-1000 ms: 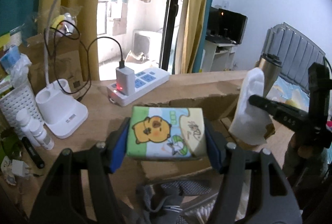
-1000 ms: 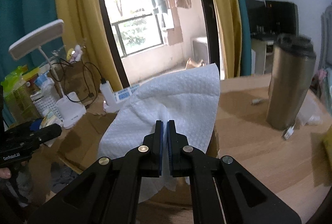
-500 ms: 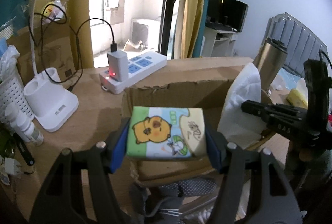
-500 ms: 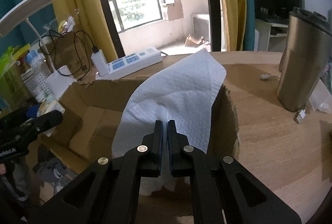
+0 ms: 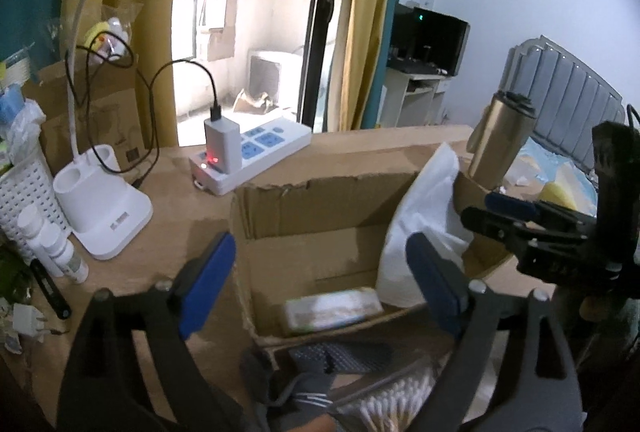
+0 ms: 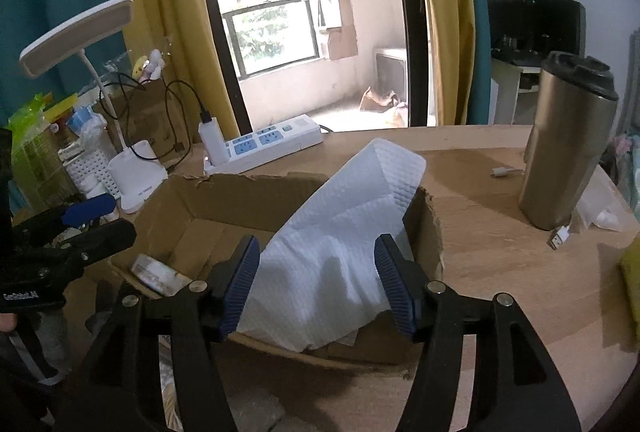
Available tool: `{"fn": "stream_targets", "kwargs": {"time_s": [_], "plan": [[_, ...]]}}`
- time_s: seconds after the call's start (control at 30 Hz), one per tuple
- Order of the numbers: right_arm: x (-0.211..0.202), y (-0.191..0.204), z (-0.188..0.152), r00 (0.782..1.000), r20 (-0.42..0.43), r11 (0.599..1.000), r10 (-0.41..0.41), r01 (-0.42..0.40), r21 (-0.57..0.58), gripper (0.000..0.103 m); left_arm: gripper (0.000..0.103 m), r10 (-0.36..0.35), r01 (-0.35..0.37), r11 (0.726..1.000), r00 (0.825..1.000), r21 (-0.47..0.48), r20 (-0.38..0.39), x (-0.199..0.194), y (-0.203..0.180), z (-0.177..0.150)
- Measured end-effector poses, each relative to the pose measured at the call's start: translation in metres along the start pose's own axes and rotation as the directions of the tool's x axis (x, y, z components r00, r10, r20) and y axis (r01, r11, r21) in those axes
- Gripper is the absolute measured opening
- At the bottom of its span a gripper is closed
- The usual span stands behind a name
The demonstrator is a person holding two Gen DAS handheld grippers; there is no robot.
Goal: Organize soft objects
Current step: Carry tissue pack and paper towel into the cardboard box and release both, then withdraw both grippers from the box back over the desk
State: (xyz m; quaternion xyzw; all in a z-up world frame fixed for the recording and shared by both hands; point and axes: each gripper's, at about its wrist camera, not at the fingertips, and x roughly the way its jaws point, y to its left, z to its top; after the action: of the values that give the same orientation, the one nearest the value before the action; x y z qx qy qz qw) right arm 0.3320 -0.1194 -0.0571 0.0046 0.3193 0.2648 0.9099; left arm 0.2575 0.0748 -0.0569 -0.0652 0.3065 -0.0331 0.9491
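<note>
An open cardboard box (image 5: 320, 192) (image 6: 430, 232) sits on the wooden table. The tissue pack (image 5: 334, 308) (image 6: 158, 274) lies on the box floor, blurred in the left wrist view. A white paper towel (image 6: 340, 252) (image 5: 424, 224) leans inside the box against its right wall. My left gripper (image 5: 320, 284) is open and empty above the box's near edge. My right gripper (image 6: 318, 282) is open and empty, its jaws on either side of the towel without gripping it.
A white power strip (image 5: 256, 156) with a charger and a white lamp base (image 5: 106, 208) stand behind and left of the box. A steel tumbler (image 6: 564, 148) stands right of it, with a USB plug (image 6: 558, 238) nearby. Grey cloth (image 5: 320, 372) lies below the box.
My left gripper opened and the tissue pack dropped into the box. My right gripper opened and let the paper towel go; it now rests in the box.
</note>
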Motion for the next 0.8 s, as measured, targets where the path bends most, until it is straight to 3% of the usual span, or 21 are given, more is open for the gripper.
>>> {"fn": "stream_targets", "kwargs": {"time_s": [0.63,0.8], "plan": [[-0.07,0.016,-0.016,0.995,0.102,1.0,-0.012,0.014,-0.019,0.064,0.089,0.004,-0.004,1.0,0.996,-0.006,0.089,-0.071,-0.015,-0.019],[-0.091,0.024,-0.027,0.992,0.125,0.999,0.0,0.004,-0.032,0.073,0.089,0.002,-0.001,1.0,0.996,-0.009,0.094,-0.087,-0.025,-0.027]]}}
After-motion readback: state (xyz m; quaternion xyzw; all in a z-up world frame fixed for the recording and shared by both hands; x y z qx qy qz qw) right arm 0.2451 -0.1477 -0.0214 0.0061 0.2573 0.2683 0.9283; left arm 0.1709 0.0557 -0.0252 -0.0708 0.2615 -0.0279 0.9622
